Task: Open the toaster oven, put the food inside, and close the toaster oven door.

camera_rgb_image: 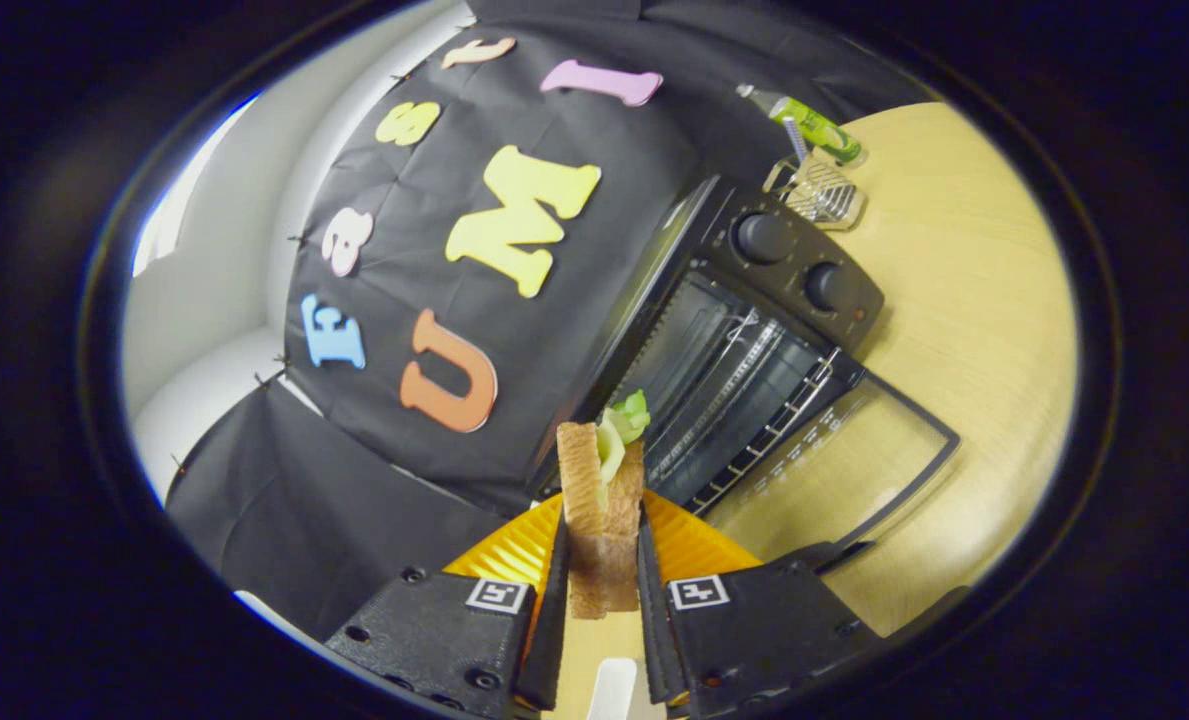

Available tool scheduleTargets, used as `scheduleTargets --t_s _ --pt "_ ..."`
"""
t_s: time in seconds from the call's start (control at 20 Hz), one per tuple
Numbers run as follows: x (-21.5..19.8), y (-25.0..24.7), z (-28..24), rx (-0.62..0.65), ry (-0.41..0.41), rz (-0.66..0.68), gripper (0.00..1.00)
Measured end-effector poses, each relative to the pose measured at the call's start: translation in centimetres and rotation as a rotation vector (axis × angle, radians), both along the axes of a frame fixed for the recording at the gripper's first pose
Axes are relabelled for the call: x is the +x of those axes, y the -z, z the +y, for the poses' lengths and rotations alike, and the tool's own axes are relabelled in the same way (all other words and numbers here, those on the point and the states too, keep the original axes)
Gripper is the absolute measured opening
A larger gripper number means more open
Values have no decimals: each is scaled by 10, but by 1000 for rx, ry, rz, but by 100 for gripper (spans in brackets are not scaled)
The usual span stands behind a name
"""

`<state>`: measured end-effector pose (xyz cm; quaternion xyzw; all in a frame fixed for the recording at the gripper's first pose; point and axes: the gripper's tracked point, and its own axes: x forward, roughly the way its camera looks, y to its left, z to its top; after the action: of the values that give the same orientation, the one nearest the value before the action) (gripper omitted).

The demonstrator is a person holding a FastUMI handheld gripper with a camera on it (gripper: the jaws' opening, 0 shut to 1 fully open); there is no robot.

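Tool: the tool [602, 560] is closed on a sandwich [602, 500], both fingers [554, 600] pressing its bread sides; lettuce pokes out the top.
Plate: an orange plate [514, 550] lies just under the sandwich.
Oven: the oven [754, 340] sits at 1 o'clock beyond the fingers, door [854, 460] folded down flat on the desk [974, 300], rack bare.
Risk: the scene is strongly tilted, so the filling might slide out, or the bread may catch the door or rack edge.
Clutter: probably a bottle [804, 118] behind the oven.
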<state>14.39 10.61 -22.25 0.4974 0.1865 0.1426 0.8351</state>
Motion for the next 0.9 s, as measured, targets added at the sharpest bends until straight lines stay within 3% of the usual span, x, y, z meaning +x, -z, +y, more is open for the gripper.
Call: scheduleTargets --t_s 0.25,0.45,0.55,0.7,0.9 --pt "41 37 -13 88 139 135 38" --pt "82 43 -30 203 284 163 38" --pt "100 50 -29 187 320 187 38" --pt "122 58 -16 74 295 188 39" --pt "142 68 -8 86 281 203 40"
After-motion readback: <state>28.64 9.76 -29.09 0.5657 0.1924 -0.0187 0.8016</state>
